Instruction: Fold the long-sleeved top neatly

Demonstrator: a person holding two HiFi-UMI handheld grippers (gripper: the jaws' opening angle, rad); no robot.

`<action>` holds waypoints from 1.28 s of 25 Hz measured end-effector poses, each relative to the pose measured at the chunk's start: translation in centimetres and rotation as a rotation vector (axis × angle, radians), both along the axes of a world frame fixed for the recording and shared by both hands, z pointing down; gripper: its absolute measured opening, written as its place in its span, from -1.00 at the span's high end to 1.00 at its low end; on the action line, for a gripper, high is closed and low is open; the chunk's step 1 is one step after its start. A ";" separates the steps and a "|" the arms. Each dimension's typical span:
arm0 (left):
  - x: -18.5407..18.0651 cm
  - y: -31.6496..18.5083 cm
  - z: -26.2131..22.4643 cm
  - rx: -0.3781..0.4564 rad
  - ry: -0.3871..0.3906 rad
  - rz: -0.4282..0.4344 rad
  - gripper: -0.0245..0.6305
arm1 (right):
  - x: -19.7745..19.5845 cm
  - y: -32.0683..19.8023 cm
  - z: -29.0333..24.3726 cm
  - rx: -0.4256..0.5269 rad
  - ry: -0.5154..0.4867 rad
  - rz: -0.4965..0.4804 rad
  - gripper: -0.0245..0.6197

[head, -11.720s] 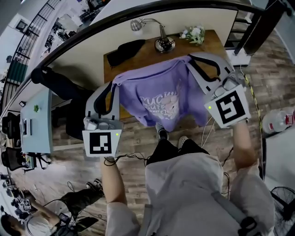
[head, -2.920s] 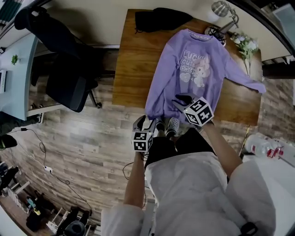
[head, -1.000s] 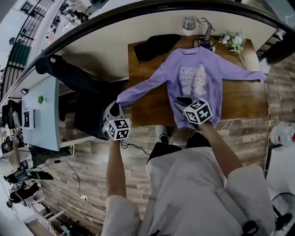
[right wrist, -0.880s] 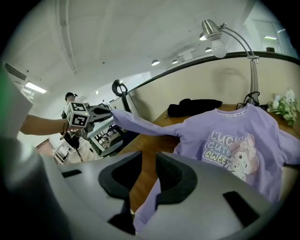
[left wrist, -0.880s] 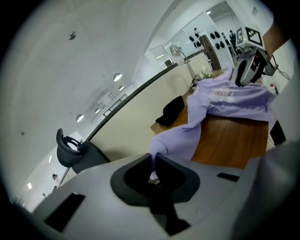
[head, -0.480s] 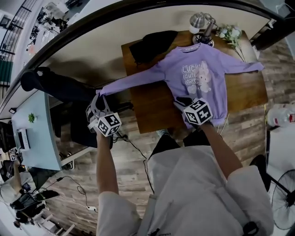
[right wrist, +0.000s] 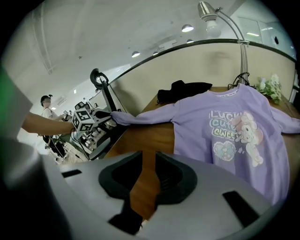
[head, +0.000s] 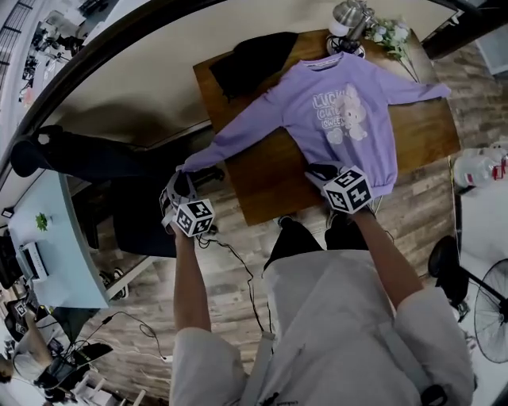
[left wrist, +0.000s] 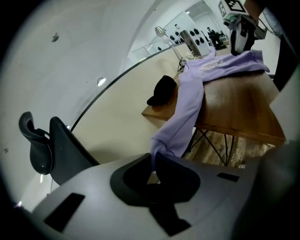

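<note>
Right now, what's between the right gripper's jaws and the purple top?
Only bare wooden tabletop. The right gripper view shows wood through the open gap of the right gripper and on up to the long-sleeved top; nothing else lies there.

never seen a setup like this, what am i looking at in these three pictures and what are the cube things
No robot here: a person holds a two-jaw gripper in each hand; the patterned cubes are parts of those grippers. The head view comes from a camera on the person's head, looking down. The other two come from cameras riding on each gripper, looking along its jaws. On the wooden table lies a purple long-sleeved top, front up, with a black cloth, a lamp and flowers at the far edge. The left gripper is shut on the cuff of one sleeve, stretched out past the table's edge. The right gripper is open and empty, over bare wood beside the top's hem.
</note>
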State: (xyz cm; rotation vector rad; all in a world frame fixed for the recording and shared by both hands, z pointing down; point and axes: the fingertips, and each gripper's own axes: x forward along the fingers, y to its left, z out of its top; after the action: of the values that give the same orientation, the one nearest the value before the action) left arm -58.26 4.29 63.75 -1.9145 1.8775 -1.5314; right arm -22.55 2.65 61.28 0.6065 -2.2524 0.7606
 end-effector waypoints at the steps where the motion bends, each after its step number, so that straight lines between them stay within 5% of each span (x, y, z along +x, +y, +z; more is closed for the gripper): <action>1: -0.1 0.3 0.7 -0.007 0.006 -0.004 0.79 | 0.1 0.3 0.3 -0.006 0.006 0.002 0.63; 10: -0.7 5.5 5.4 -0.077 0.180 -0.144 0.54 | 2.6 -0.5 2.2 -0.029 0.055 -0.024 0.62; 16: 0.8 9.8 4.4 -0.023 0.304 -0.353 0.54 | 7.2 -2.5 1.5 0.007 0.065 -0.043 0.62; 28: 20.8 10.6 2.6 0.092 0.539 -0.467 0.54 | 23.0 -2.0 1.6 0.041 0.049 -0.004 0.62; 32: 28.3 9.1 1.5 0.118 0.612 -0.420 0.54 | 27.1 -0.8 2.5 0.040 0.033 0.022 0.61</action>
State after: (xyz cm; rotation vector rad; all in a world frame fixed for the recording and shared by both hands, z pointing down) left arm -29.94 13.43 65.29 -2.2042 2.6845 -0.9084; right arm 4.58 1.86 63.79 0.6593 -2.2390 0.7124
